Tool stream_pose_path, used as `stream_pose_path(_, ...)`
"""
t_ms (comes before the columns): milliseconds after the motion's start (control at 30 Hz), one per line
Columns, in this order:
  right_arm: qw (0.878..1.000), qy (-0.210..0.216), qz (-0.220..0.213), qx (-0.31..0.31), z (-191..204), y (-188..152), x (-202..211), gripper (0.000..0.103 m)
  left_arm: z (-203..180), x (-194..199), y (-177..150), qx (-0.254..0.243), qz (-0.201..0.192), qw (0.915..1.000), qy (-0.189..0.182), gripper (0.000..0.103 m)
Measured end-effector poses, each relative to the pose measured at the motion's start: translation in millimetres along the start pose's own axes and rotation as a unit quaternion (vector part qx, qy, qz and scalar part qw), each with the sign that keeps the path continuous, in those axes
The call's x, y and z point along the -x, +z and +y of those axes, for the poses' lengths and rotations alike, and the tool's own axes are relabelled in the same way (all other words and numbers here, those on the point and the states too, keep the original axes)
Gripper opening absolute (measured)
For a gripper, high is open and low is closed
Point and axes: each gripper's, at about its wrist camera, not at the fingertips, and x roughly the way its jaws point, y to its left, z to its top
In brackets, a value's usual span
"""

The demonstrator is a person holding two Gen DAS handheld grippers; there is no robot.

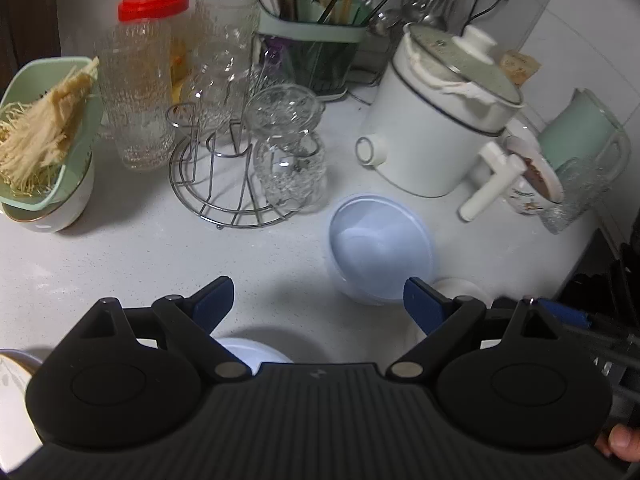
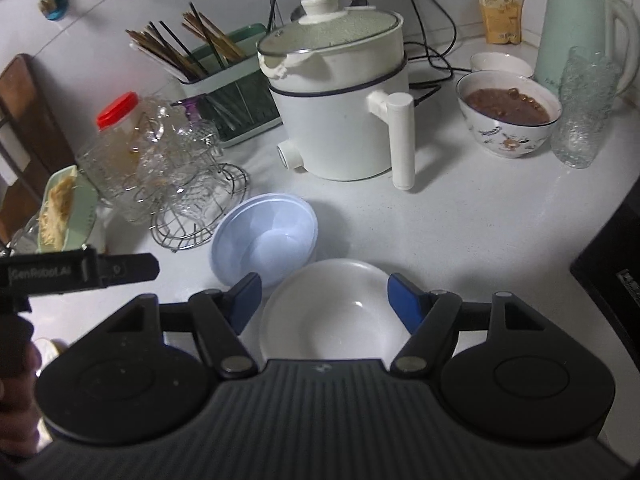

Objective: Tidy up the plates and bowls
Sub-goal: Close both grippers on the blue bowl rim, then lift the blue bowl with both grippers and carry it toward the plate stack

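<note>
A light blue bowl (image 1: 380,248) (image 2: 264,236) sits tilted on the white counter (image 2: 480,220), just in front of the wire glass rack. My left gripper (image 1: 320,300) is open above the counter, the blue bowl just beyond its right finger. A pale bowl (image 1: 256,354) shows partly under its left finger. My right gripper (image 2: 324,298) is open over a white bowl (image 2: 332,312) (image 1: 460,288), whose rim spans the gap between the fingers; I see no pad pressing on it. The left gripper's body (image 2: 80,272) shows at the left of the right wrist view.
A white electric pot (image 2: 340,120) with a long handle stands behind the bowls. Left are the wire rack (image 1: 224,184) with glasses and a green colander (image 1: 48,132) on a white bowl. Right are a bowl of brown food (image 2: 508,116), a tumbler (image 2: 584,108) and a green kettle (image 2: 580,28).
</note>
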Motion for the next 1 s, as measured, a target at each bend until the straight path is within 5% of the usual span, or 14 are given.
stream_pose_path(167, 1.0, 0.006, -0.002, -0.001, 3, 13, -27, 0.067, 4, -20, 9, 0.012, 0.002, 0.9998, -0.018, 0.092)
stream_pose_path(300, 1.0, 0.007, 0.004, -0.003, 3, 20, -51, 0.06, 4, -38, 16, 0.015, 0.009, 0.9993, -0.032, 0.076)
stream_pose_path(433, 1.0, 0.012, 0.014, -0.004, 5, 23, -74, 0.04, 5, -56, 19, 0.022, 0.016, 0.9987, -0.043, 0.058)
stream_pose_path(733, 1.0, 0.013, 0.027, -0.004, 7, 24, -108, 0.025, 6, -82, 22, 0.032, 0.022, 0.9974, -0.06, 0.03)
stream_pose_path(1000, 0.999, 0.024, 0.033, -0.024, 3, 21, -111, 0.019, 2, -85, 27, 0.035, 0.027, 0.996, -0.078, 0.029)
